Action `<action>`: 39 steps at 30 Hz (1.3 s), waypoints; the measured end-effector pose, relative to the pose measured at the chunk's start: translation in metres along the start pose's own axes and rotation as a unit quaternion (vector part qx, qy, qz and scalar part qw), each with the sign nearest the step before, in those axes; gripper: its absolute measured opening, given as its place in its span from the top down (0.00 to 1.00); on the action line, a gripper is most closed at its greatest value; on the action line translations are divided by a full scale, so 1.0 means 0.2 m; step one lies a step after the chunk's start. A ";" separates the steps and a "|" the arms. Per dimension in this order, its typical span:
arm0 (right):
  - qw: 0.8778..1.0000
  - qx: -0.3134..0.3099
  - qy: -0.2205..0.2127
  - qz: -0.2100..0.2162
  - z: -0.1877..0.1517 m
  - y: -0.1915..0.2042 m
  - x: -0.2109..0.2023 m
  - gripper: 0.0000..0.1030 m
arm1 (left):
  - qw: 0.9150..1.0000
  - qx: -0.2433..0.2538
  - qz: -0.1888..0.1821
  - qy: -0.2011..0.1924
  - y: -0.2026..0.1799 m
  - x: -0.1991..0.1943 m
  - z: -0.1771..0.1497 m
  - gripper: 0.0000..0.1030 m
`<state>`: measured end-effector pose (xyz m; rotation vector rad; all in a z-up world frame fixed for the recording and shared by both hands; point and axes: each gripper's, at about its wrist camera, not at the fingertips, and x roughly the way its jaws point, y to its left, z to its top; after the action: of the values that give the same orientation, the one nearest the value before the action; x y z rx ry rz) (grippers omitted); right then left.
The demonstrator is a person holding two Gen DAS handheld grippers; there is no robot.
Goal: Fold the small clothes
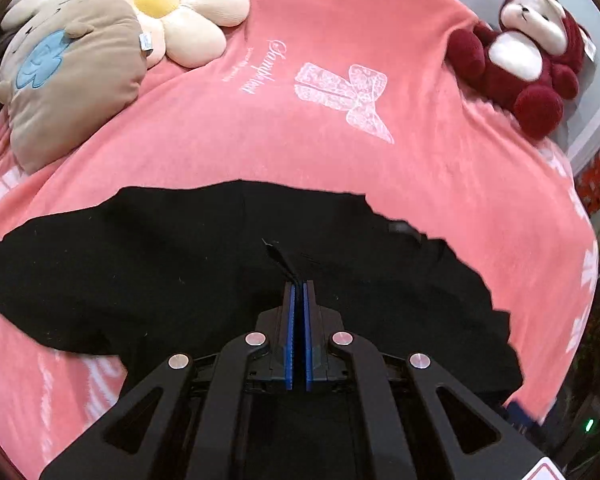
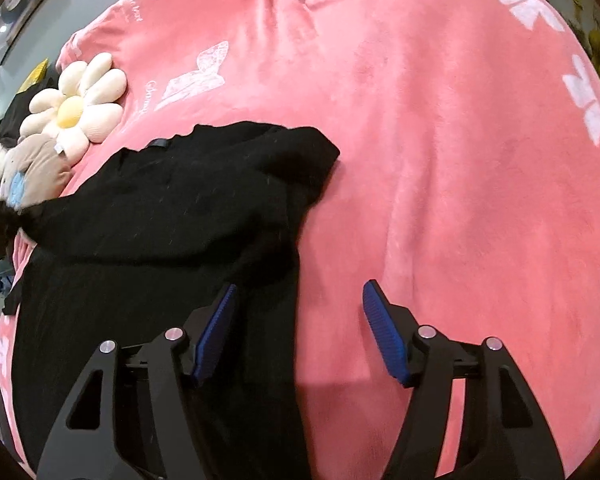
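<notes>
A black garment (image 1: 140, 264) lies spread across a pink blanket (image 1: 320, 148) on a bed. My left gripper (image 1: 299, 282) is shut near the garment's middle, and a small ridge of black cloth sticks out from between its blue pads. In the right wrist view the same black garment (image 2: 160, 216) lies bunched at the left, with a sleeve or corner folded over on top. My right gripper (image 2: 298, 292) hangs open over the garment's right edge. Its left finger (image 2: 220, 320) is above the black cloth, its right finger (image 2: 380, 320) is above bare blanket, and nothing is gripped.
At the head of the bed lie a cream flower cushion (image 1: 172, 4) and a beige plush cushion (image 1: 68, 80) at the left. A dark red and white plush bear (image 1: 528, 64) sits at the right. Bare pink blanket (image 2: 460, 160) stretches to the right of the garment.
</notes>
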<state>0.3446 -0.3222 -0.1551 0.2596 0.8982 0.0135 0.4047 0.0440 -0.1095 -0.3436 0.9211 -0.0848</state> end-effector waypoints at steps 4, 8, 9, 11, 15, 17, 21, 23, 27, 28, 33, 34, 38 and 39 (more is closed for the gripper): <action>0.999 0.024 0.011 0.024 0.07 0.03 0.06 0.39 | 1.000 0.006 0.008 -0.007 -0.03 0.04 -0.03 0.99; 0.998 0.045 0.005 0.044 0.06 0.10 0.05 0.38 | 1.000 0.002 0.003 -0.016 -0.06 0.04 0.04 0.98; 0.998 0.041 0.008 0.042 0.06 0.13 0.06 0.38 | 1.000 0.000 0.006 -0.016 -0.07 0.04 0.06 0.98; 1.000 0.005 0.011 -0.001 0.06 0.17 0.10 0.64 | 1.000 0.000 0.006 -0.007 -0.07 0.06 0.06 0.98; 0.998 0.062 0.004 -0.021 0.06 -0.06 0.02 0.94 | 1.000 0.008 0.016 0.002 -0.05 0.08 0.04 0.98; 0.996 0.081 -0.003 -0.026 0.03 -0.19 -0.03 0.93 | 1.000 0.010 0.018 0.019 -0.02 0.11 0.00 0.98; 0.996 0.078 0.032 -0.010 -0.05 -0.24 0.04 0.86 | 0.998 0.029 0.037 0.048 -0.02 0.21 -0.12 0.97; 0.996 0.087 0.012 -0.006 -0.02 -0.21 -0.05 0.83 | 0.997 0.052 0.050 0.033 -0.04 0.20 -0.14 0.96; 0.996 0.070 -0.045 0.013 0.10 -0.13 -0.21 0.70 | 0.997 0.044 0.044 0.041 -0.03 0.19 -0.12 0.96; 0.997 0.065 -0.043 0.029 0.17 -0.12 -0.18 0.53 | 0.997 0.042 0.042 0.043 -0.02 0.19 -0.11 0.96; 0.997 0.051 0.050 0.029 0.42 -0.11 0.30 0.42 | 0.997 0.053 0.043 0.043 -0.04 0.18 -0.11 0.96; 0.996 0.049 0.065 0.040 0.43 -0.11 0.36 0.70 | 0.997 0.055 0.042 0.044 -0.04 0.18 -0.11 0.96; 0.999 0.029 -0.008 0.029 0.56 -0.03 0.23 0.93 | 0.997 0.068 0.044 0.014 -0.04 0.12 -0.06 0.98; 0.998 0.030 -0.034 0.033 0.59 -0.03 0.18 0.93 | 0.996 0.072 0.050 0.001 -0.04 0.10 -0.04 0.99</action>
<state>0.4587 -0.3491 -0.1140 0.3443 0.8223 0.0378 0.4110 0.0301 -0.1264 -0.1640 0.9279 -0.0586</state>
